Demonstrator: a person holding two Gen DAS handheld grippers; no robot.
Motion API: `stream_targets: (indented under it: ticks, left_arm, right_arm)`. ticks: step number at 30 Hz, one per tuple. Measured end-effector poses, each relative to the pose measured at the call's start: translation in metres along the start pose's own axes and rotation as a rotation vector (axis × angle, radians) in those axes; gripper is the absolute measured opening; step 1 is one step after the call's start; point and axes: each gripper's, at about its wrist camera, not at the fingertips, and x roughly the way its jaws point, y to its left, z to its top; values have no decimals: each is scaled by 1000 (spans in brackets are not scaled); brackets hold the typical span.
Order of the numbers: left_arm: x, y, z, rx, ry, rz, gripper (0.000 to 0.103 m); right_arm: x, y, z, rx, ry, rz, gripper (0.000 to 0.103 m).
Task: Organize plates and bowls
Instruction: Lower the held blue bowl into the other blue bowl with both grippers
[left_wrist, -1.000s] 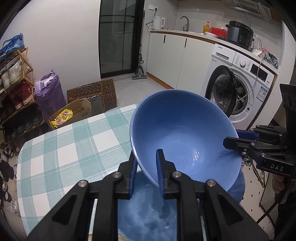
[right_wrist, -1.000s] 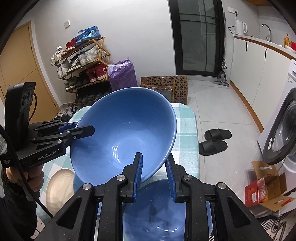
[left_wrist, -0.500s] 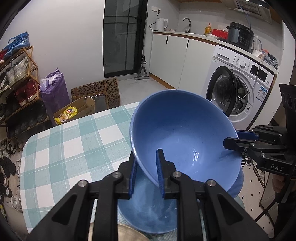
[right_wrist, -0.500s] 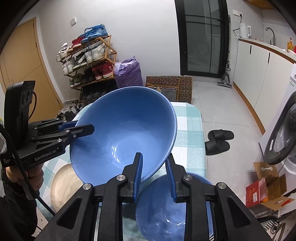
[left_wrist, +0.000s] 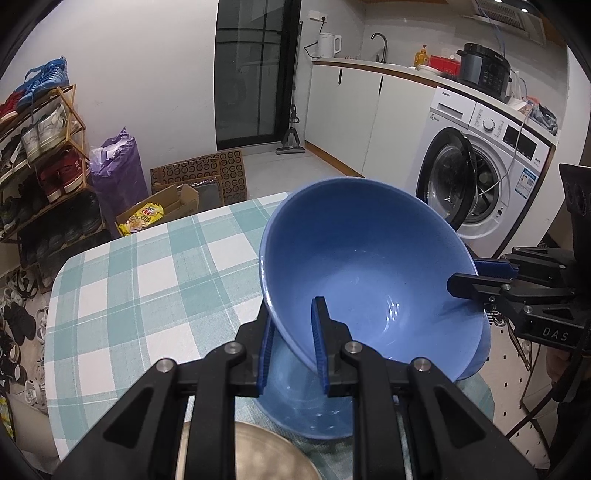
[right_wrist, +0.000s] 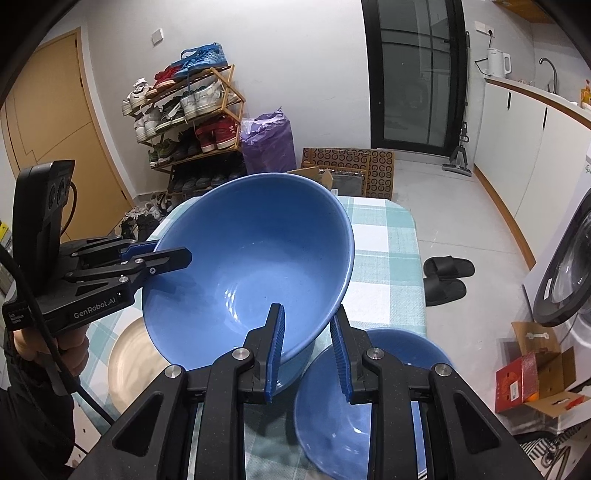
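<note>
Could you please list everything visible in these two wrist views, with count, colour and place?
held bowl: 1, blue, lifted and tilted above the table, gripped at opposite rims.
second bowl: 1, blue, on the table below the held one.
plate: 1, beige, on the table beside the bowls.
table: 1, teal and white check cloth.
shoe rack: 1, wooden, full of shoes, at the wall.
purple bag: 1, beside the rack.
washing machine: 1, white, door open.
slippers: 1 pair, black, on the floor.
kettle: 1, white, on the counter.
left gripper: black with blue pads, shut on the rim.
right gripper: same, shut on the opposite rim.
</note>
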Motion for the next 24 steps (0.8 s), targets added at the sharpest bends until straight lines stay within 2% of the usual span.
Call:
stream_targets:
  ticks: [24]
  left_arm:
    - [8,10,-28,-35,42,13,18]
  right_arm:
    - [32,14,-12,-5,60,11,26]
